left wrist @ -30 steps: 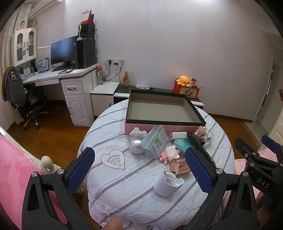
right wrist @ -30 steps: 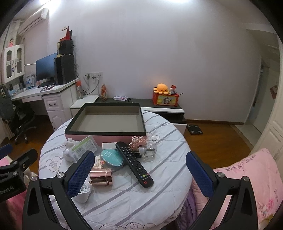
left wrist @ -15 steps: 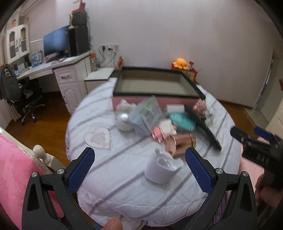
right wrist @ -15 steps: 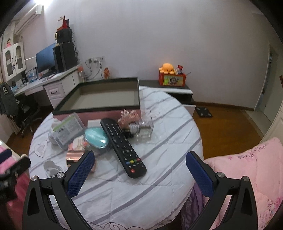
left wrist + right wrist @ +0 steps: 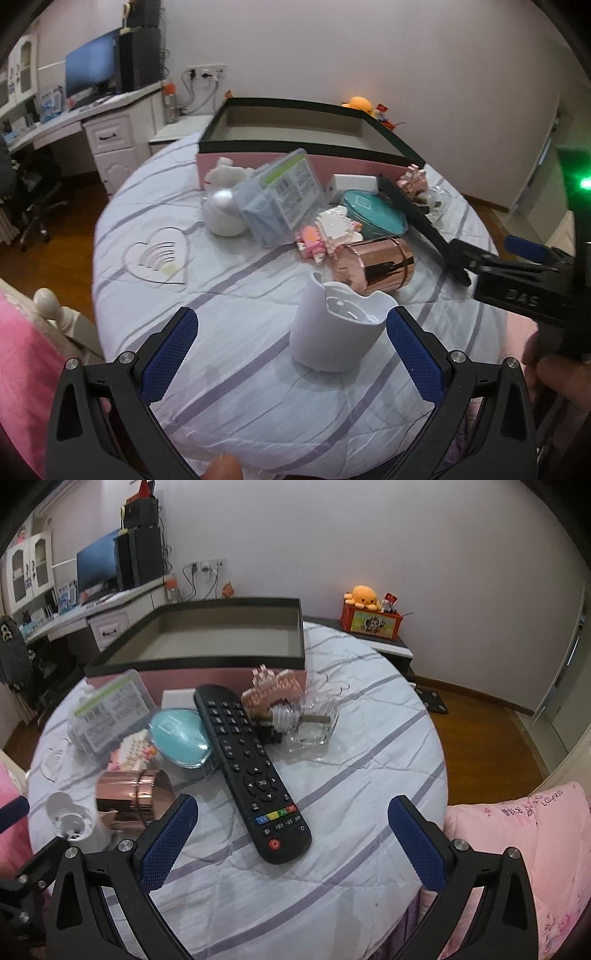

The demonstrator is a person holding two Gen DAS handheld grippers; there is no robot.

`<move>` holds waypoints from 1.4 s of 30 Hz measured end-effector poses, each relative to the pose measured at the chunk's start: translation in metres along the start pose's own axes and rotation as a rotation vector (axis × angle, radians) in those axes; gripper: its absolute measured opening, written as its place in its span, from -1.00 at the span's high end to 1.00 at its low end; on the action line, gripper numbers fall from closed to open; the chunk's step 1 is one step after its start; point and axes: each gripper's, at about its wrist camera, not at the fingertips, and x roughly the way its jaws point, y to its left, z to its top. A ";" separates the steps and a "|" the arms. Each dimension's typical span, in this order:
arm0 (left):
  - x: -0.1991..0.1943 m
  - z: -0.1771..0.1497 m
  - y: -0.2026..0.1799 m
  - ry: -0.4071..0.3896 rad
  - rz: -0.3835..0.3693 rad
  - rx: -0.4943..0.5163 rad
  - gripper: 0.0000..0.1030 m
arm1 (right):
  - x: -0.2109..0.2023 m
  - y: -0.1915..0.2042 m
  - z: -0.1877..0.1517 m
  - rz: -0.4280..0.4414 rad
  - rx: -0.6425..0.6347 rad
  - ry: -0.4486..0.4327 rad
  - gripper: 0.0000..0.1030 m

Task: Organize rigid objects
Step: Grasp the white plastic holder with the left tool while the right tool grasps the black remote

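A pink box with a black rim (image 5: 303, 147) (image 5: 207, 664) stands open and empty at the back of the round table. In front of it lie a white cup (image 5: 334, 328) (image 5: 70, 818), a rose-gold can (image 5: 373, 264) (image 5: 135, 797) on its side, a black remote (image 5: 251, 771) (image 5: 417, 221), a teal case (image 5: 373, 212) (image 5: 181, 738), a clear plastic box (image 5: 284, 195) (image 5: 107, 712), pink brick toys (image 5: 325, 232) and a glass bottle (image 5: 310, 723). My left gripper (image 5: 293, 350) is open, the cup just ahead of it. My right gripper (image 5: 291, 842) is open above the remote's near end.
A white figurine (image 5: 223, 210) sits left of the clear box. The table has a striped cloth (image 5: 236, 317). A desk with a monitor (image 5: 94, 70) stands at the back left. Pink bedding (image 5: 517, 849) lies to the right of the table.
Both grippers have moved forward and down toward the table. The cup now sits close ahead of the left gripper, the remote's end under the right one. Nothing is held.
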 end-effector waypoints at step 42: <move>0.026 0.005 0.006 0.046 -0.071 0.003 -0.05 | 0.034 0.014 0.011 0.201 -0.052 0.028 0.75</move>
